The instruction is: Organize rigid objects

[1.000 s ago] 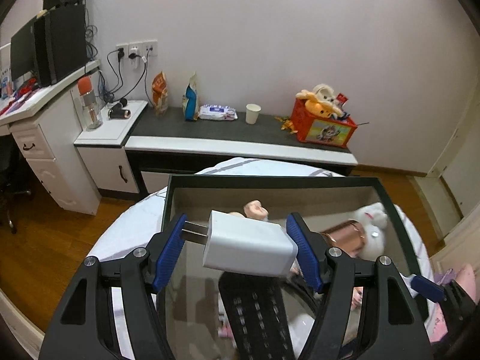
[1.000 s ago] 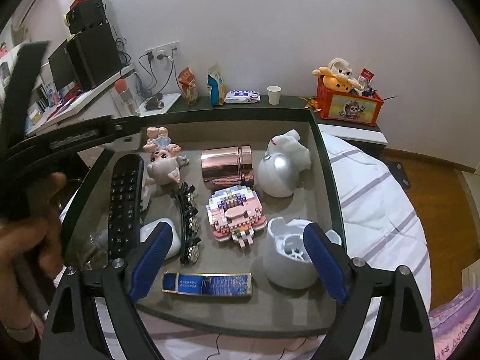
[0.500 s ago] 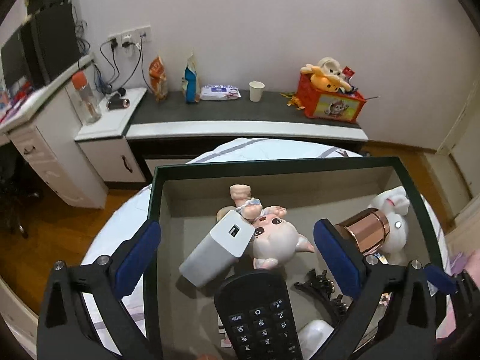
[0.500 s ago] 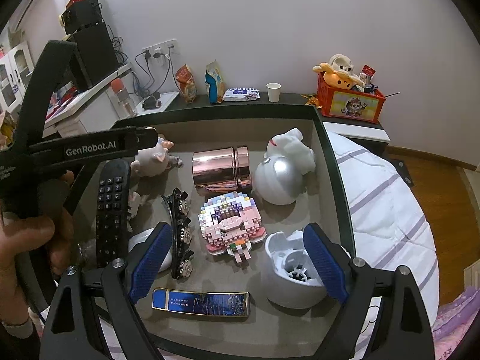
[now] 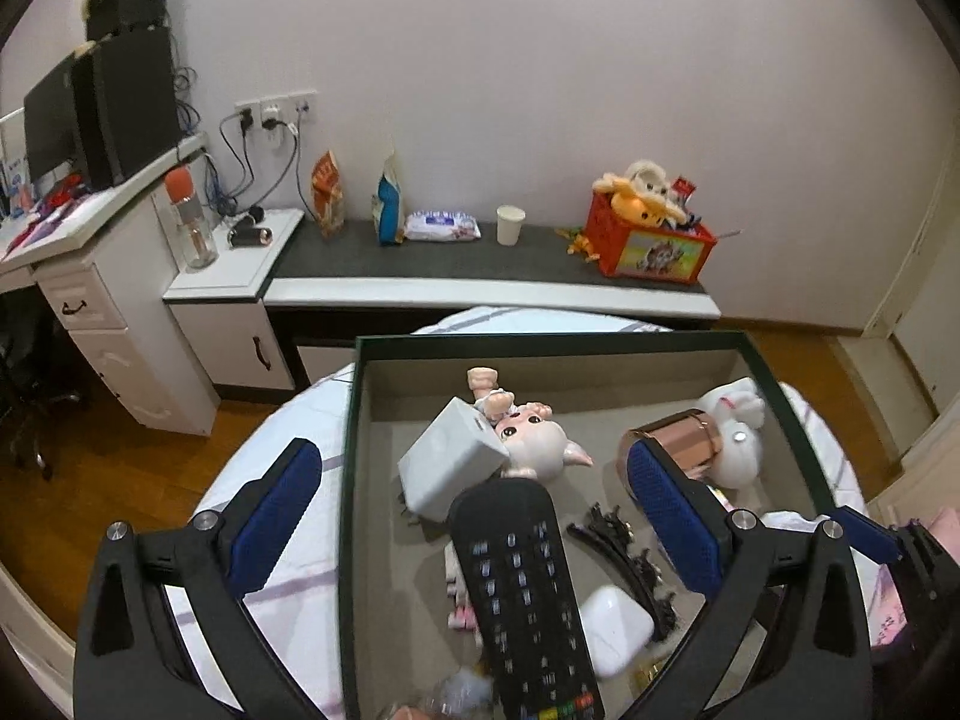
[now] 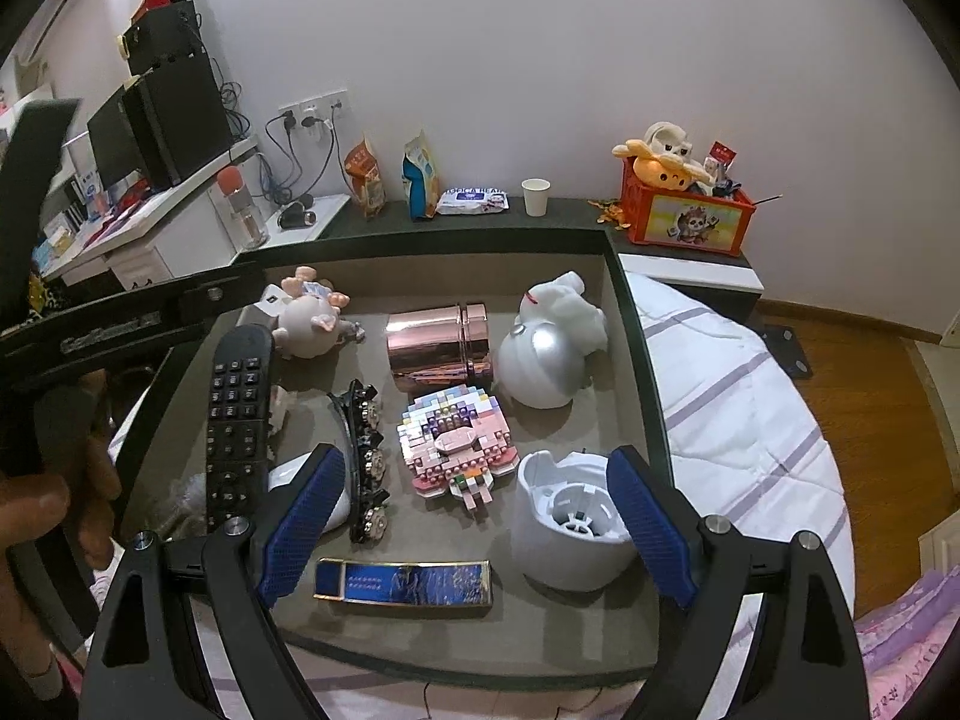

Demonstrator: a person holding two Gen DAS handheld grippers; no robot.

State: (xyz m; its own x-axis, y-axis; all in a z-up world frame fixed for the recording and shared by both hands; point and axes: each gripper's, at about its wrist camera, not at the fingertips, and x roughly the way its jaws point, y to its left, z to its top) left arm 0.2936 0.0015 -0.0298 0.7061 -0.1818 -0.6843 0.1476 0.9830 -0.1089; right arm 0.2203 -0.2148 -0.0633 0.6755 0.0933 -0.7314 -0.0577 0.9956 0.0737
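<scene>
Charger block (image 5: 453, 456): white, lying tilted in the tray's far-left part, ahead of the left gripper's fingers, leaning against the pig figurine (image 5: 537, 435); nothing holds it.
Why there: judged to be its sorted spot, packed against the other hard items so that floor space stays free.
Left gripper (image 5: 480, 516): fingers spread wide and empty, hovering above the tray; the remote control (image 5: 519, 588) lies between them, below.
Right gripper (image 6: 474, 525): fingers also apart, gripping nothing; the blue-and-gold bar (image 6: 403, 582) lies between the tips, the white round base (image 6: 570, 522) just inside the right finger.
Other contents: rose-gold tin (image 6: 438, 345), block model (image 6: 456, 441) and hair clip (image 6: 363, 450) beyond the right fingertips.
Tray (image 6: 639, 360): dark-rimmed, sitting on a striped white cloth (image 6: 738, 396).
Next: probably another loose item, though none shows outside the tray.
</scene>
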